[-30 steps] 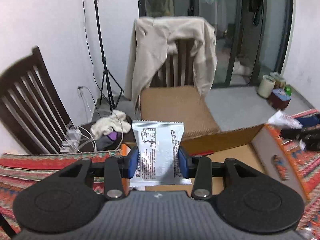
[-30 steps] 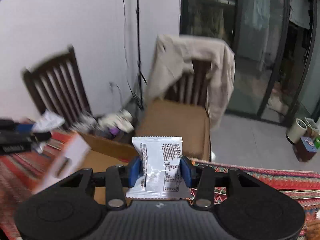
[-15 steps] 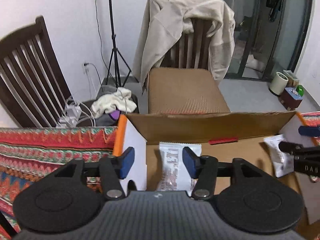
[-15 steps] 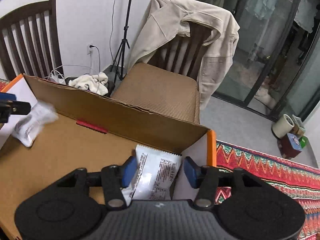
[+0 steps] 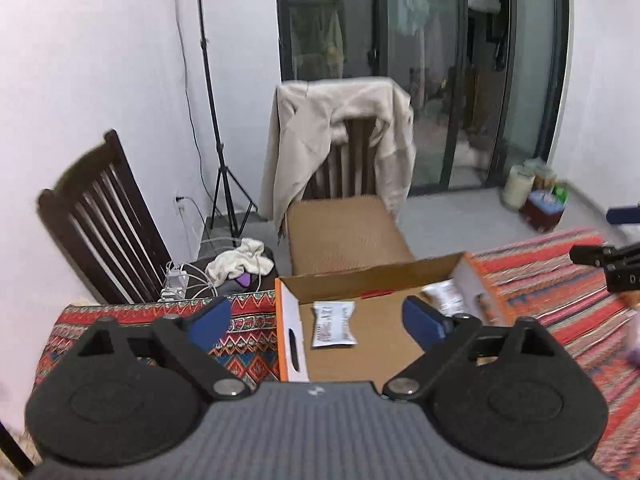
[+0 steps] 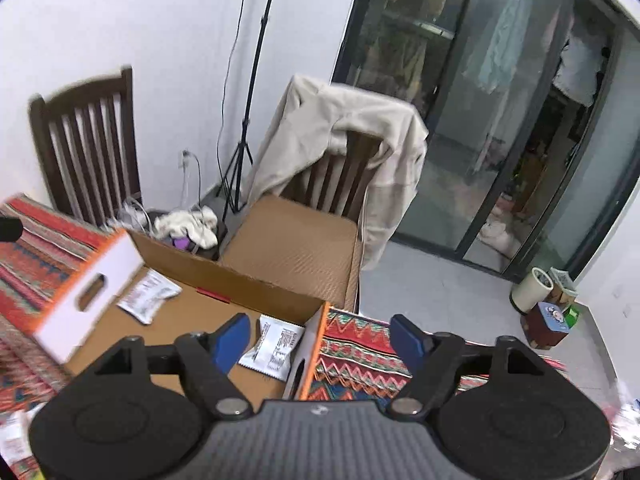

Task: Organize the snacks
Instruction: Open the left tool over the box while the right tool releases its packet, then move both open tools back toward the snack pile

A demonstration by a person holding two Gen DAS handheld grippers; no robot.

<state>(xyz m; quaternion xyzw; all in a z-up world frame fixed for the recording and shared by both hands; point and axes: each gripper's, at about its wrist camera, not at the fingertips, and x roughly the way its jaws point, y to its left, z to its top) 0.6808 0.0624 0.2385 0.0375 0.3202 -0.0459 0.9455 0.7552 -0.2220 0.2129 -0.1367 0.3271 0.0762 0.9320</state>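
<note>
An open cardboard box [image 5: 289, 312] with orange and white sides stands on the patterned tablecloth; it also shows in the right wrist view [image 6: 100, 264]. Two white snack packets lie flat inside it: one [image 5: 333, 323] at the left end, also seen from the right wrist [image 6: 150, 297], and one [image 5: 442, 295] at the right end, also seen from the right wrist [image 6: 276, 346]. My left gripper [image 5: 316, 318] is open and empty, held above and in front of the box. My right gripper [image 6: 320, 340] is open and empty above the box's right end.
The red patterned tablecloth [image 5: 240, 332] covers the table. A chair with a beige jacket [image 5: 340, 144] and a cardboard seat pad stands behind the box. A dark wooden chair [image 5: 100, 232] stands at the left. More snack packets lie blurred at the bottom left in the right wrist view [image 6: 12, 440].
Both grippers let go of their white packets, which now lie in the box. Both have opened wide and pulled up and back from the box.
</note>
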